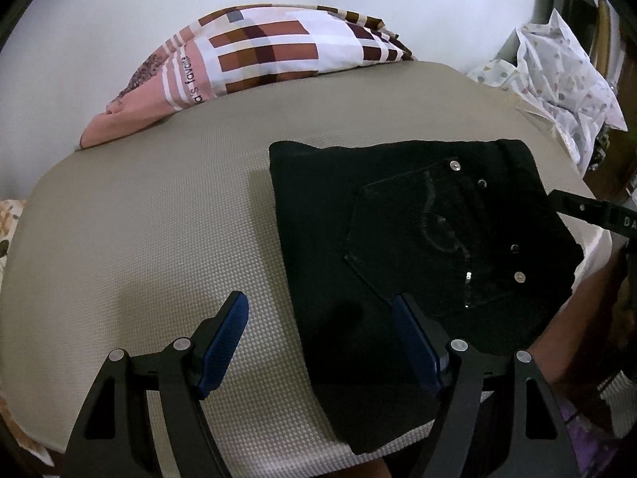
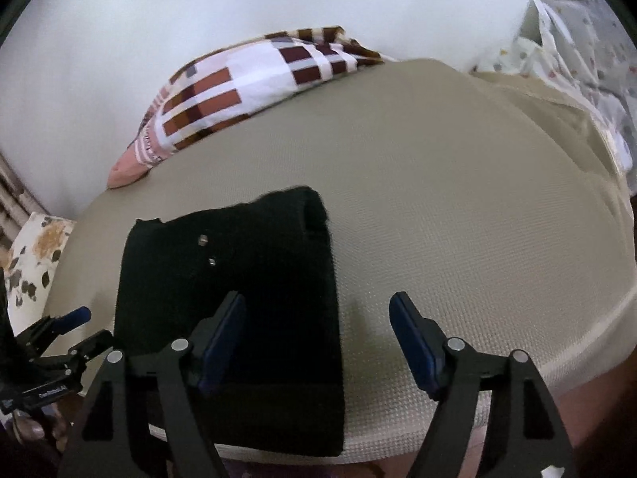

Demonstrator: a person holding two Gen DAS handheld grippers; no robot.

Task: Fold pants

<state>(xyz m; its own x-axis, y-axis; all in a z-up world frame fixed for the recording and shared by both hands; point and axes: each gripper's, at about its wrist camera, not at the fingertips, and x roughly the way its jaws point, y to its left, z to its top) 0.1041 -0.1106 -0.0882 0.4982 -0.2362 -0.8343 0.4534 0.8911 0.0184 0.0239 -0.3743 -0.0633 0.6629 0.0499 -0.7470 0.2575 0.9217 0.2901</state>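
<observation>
Lighting, both feeds: soft and even on my screen, moderately dim, no hard glare. Wall reads bluish-white. Pants (image 1: 406, 239): near-solid black, detail crushed; only rivets and a faint pocket seam catch light. Shadows: pale, diffuse, on the bed (image 1: 159, 239) left of the cloth. Distortion: strong fisheye bowing, dark vignette at corners. Focus: left wrist view sharp; right wrist view smeared by motion blur, worst on the pillow (image 2: 239, 91) and the far bed edge.
</observation>
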